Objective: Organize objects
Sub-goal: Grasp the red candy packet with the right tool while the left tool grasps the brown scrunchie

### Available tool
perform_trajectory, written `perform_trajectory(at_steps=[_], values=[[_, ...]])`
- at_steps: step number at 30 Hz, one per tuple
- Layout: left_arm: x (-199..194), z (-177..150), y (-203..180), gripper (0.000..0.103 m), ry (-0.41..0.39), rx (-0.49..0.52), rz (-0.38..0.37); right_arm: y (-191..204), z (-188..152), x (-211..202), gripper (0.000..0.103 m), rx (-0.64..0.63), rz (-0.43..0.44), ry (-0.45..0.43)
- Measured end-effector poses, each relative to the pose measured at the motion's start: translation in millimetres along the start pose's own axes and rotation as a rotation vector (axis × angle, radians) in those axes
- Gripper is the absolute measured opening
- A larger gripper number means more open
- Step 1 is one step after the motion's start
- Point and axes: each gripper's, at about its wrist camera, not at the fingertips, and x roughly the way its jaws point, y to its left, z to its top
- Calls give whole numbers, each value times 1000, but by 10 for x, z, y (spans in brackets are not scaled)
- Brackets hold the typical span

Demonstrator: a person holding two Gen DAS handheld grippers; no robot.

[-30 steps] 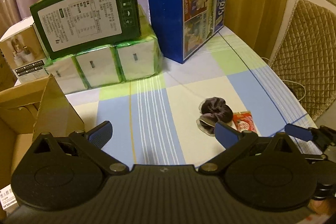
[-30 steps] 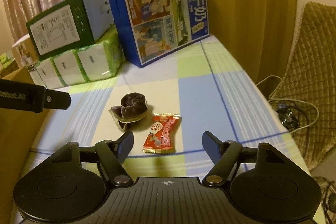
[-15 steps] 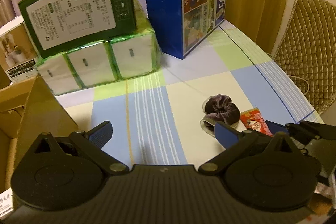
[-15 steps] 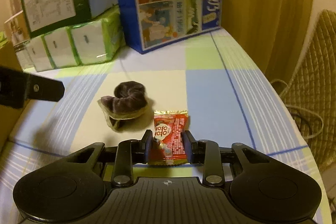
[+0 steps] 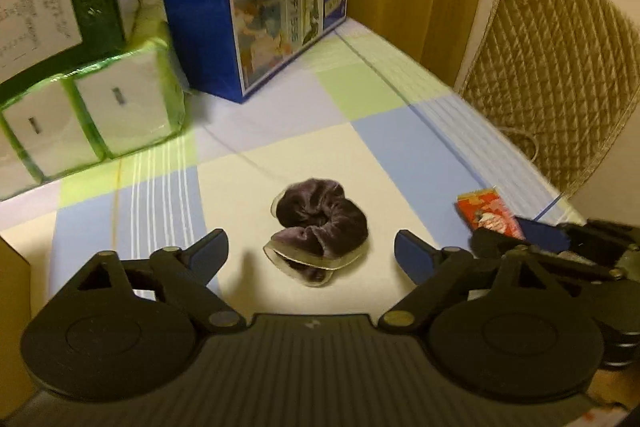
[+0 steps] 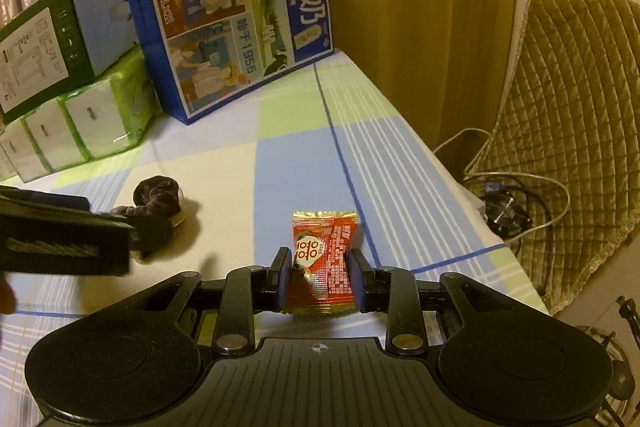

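A dark purple velvet scrunchie (image 5: 320, 223) lies on the checked tablecloth, straight ahead of my left gripper (image 5: 311, 247), which is open with a finger on either side, just short of it. In the right wrist view the scrunchie (image 6: 158, 193) sits at the left, partly behind the left gripper's body. My right gripper (image 6: 320, 277) is shut on a red snack packet (image 6: 322, 259), held slightly above the cloth. From the left wrist view the packet (image 5: 490, 213) shows at the right, its near end hidden by the right gripper.
A blue milk carton box (image 6: 236, 23) stands at the back, with green tissue packs (image 5: 92, 119) and a green-and-white box (image 6: 60, 39) beside it. The table's right edge (image 6: 472, 195) drops toward a quilted chair (image 6: 568, 131) and cables. A cardboard box edge (image 5: 12, 283) is at the left.
My right gripper closed on the red packet and has lifted it slightly. My left gripper swung right and forward, so the scrunchie now lies centred between its open fingers.
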Motion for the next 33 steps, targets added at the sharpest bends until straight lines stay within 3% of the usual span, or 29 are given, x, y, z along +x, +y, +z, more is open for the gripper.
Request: perform_trajectory(at_steps=[3, 4, 9, 12, 20, 23, 25, 27, 33], values=[[106, -11, 18, 67, -1, 1, 8, 11, -8, 15, 27, -6, 2, 6], [138, -19, 31, 56, 5, -1, 7, 8, -14, 20, 27, -6, 3, 8], [78, -85, 50, 23, -3, -22, 12, -12, -10, 28, 27, 8, -14, 26], [-62, -134, 51, 19, 2, -42, 22, 8, -13, -4, 27, 8, -5, 31], [-563, -505, -20, 19, 7, -80, -18, 55, -29, -213, 27, 31, 51, 63], [-710, -705, -90, 34, -16, -56, -1, 88, -27, -297, 27, 12, 58, 55], [-727, -793, -119, 61, -27, -27, 38, 112, -21, -328, 27, 6, 67, 52], [-700, -837, -134, 66, -37, 3, 78, 143, -14, -348, 27, -3, 72, 45], [-516, -840, -81, 66, -37, 20, 34, 184, -38, -316, 27, -11, 80, 56]])
